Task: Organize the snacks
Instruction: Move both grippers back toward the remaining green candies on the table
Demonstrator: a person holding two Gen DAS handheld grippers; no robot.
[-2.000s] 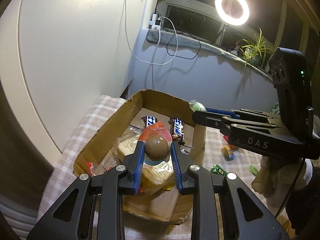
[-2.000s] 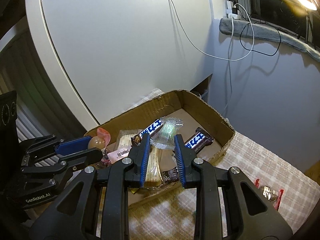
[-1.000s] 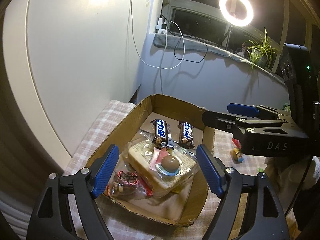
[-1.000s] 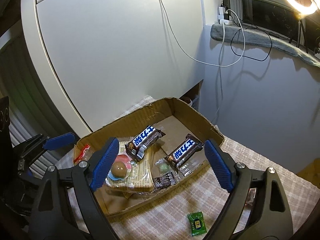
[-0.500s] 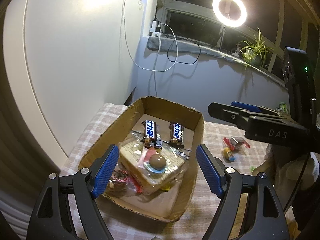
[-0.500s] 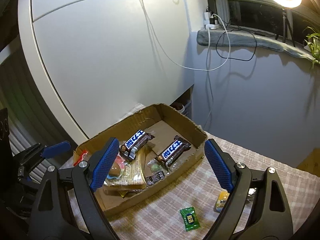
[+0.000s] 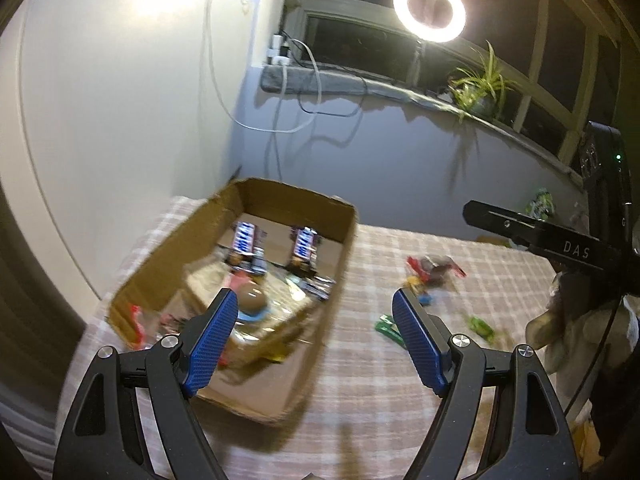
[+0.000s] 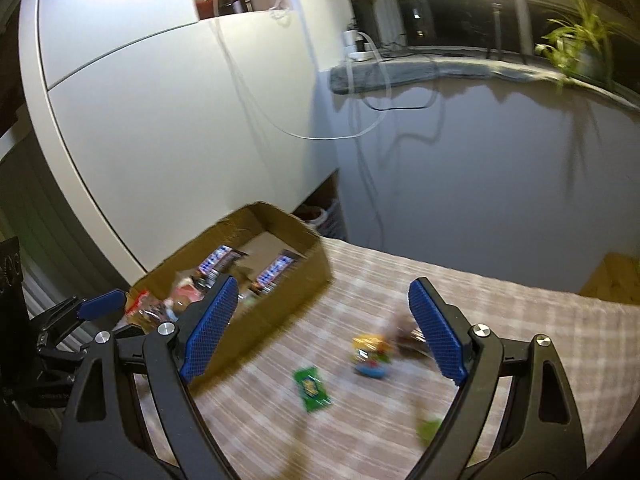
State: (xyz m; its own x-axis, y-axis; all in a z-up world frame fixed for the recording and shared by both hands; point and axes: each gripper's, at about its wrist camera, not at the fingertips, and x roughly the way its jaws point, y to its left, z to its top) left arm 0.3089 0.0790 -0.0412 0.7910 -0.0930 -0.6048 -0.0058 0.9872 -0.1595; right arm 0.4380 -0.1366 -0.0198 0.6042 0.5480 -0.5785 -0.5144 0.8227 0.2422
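Grippers first: the left gripper hangs with its blue pads spread wide and nothing between them, tilted down over the near right corner of the cardboard box. The right gripper is just as wide apart and just as empty, angled down over the checked tabletop to the right of the box.

Inside the box, two blue-labelled chocolate bars lie side by side toward the far wall, both pointing lengthways. Nearer the camera, a brown chocolate egg sits on top of a pale wrapped biscuit pack, and a red-edged wrapper lies in the box's near left corner. It's all smeared by motion blur, so finer detail is lost.

Out on the cloth, loose snacks wait apart from the box: a green sachet lies flat between the right gripper's fingers in that view, a yellow, red and blue sweet sits just beyond it, and a dark blurred wrapper lies next to that. Another green blur shows at the near right.

Farther back, a ring light glows above the window ledge, a potted plant stands on the ledge, and white cables droop down the wall.
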